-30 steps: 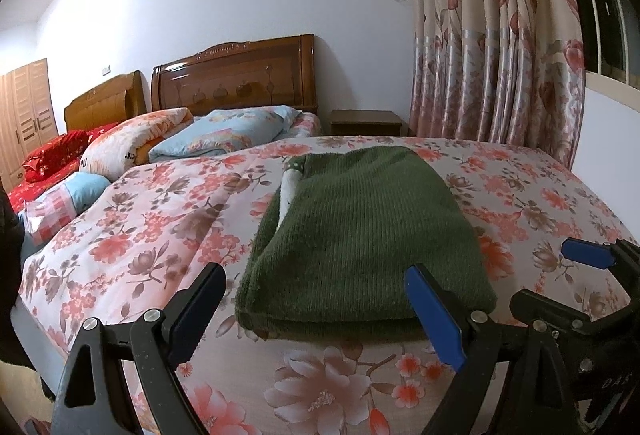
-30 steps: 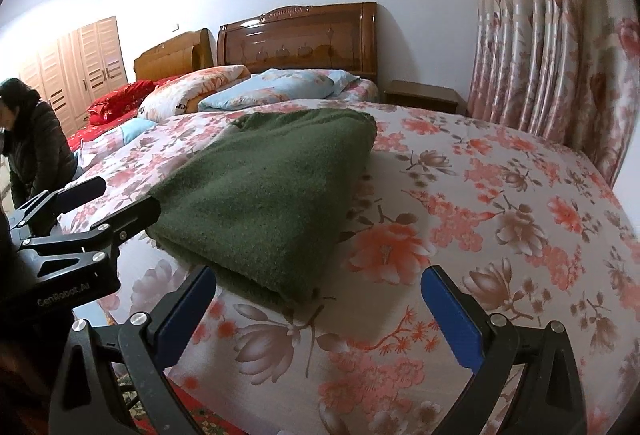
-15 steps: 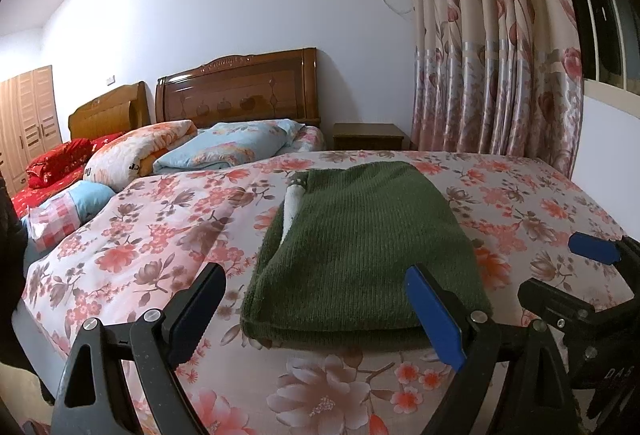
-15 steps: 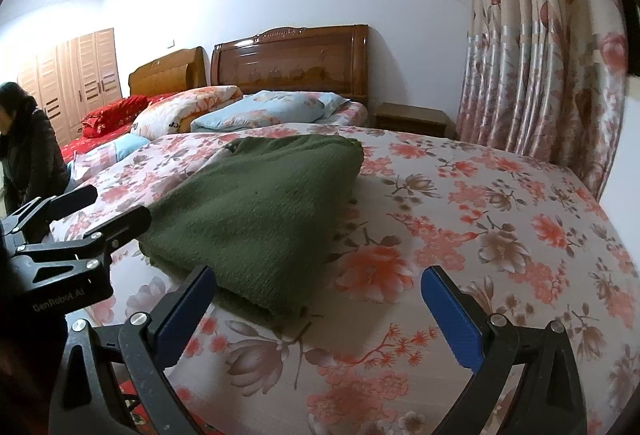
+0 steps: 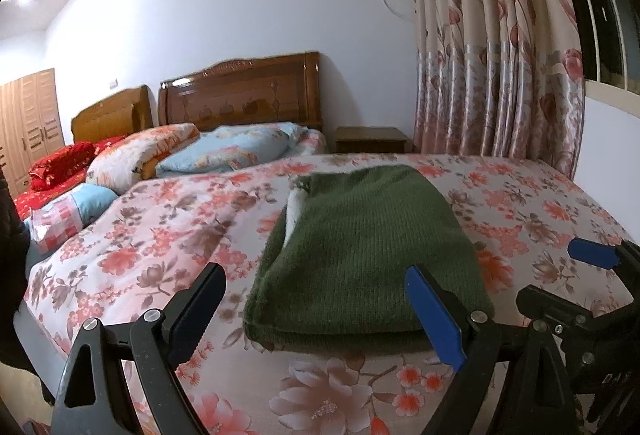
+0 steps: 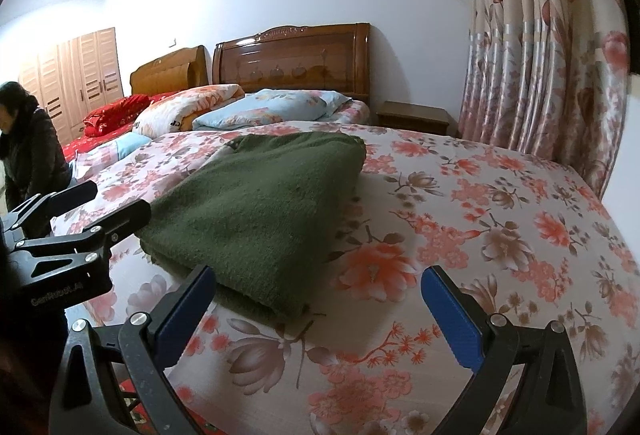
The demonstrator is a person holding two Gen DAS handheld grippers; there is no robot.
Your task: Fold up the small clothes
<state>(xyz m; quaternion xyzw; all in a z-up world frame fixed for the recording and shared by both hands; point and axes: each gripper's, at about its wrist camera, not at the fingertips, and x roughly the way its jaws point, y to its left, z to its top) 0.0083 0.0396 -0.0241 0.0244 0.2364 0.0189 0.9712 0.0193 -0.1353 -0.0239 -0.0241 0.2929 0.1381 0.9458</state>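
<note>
A: Green sweater [image 5: 372, 251] — where?

B: Folded flat on the floral bedspread [image 6: 500, 219], near the foot edge, a white lining showing at its far left.

A: Claws?

B: Left claw [image 5: 320, 311] spread wide, empty, just short of the sweater. Right claw [image 6: 316, 311] also released, beside its near corner.

A: Step?

B: Looks finished. If tidying, press edges square; don't drag the knit.

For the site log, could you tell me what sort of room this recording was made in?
It looks like a home bedroom. Two beds with wooden headboards stand side by side, the near one under a floral quilt holding a folded green knit, and a small nightstand sits beside long floral curtains.
</note>
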